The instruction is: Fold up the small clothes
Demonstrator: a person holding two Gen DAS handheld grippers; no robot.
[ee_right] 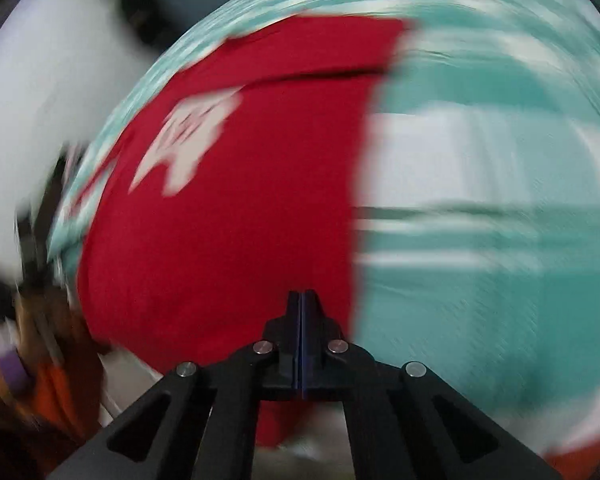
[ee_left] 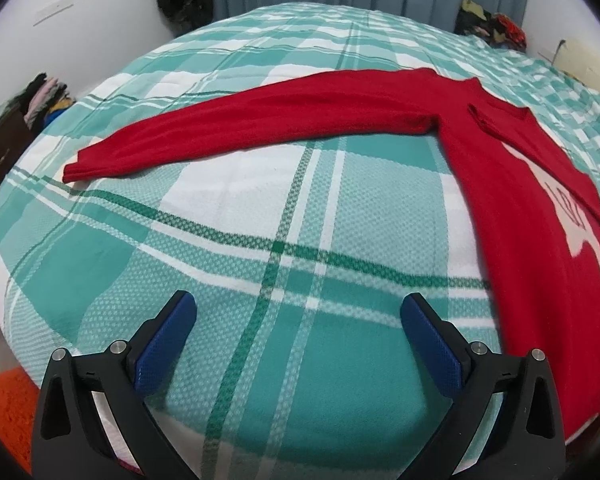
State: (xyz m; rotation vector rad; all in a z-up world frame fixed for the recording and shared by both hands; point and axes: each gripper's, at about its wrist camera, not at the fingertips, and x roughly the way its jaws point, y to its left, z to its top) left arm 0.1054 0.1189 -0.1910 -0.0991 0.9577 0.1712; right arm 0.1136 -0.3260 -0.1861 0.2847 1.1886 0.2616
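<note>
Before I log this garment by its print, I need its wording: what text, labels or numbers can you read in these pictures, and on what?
White print on the chest of the red sweater: dark characters sit inside the white patch, but they are seen at a steep angle and cannot be read.
Same patch in the right wrist view: smeared by motion blur, unreadable.
Checked bedspread: no text.
Nothing else carries readable text.

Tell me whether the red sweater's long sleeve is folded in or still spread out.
Spread out. The sleeve lies straight across the plaid blanket, away from the sweater body, cuff at the far end.
</note>
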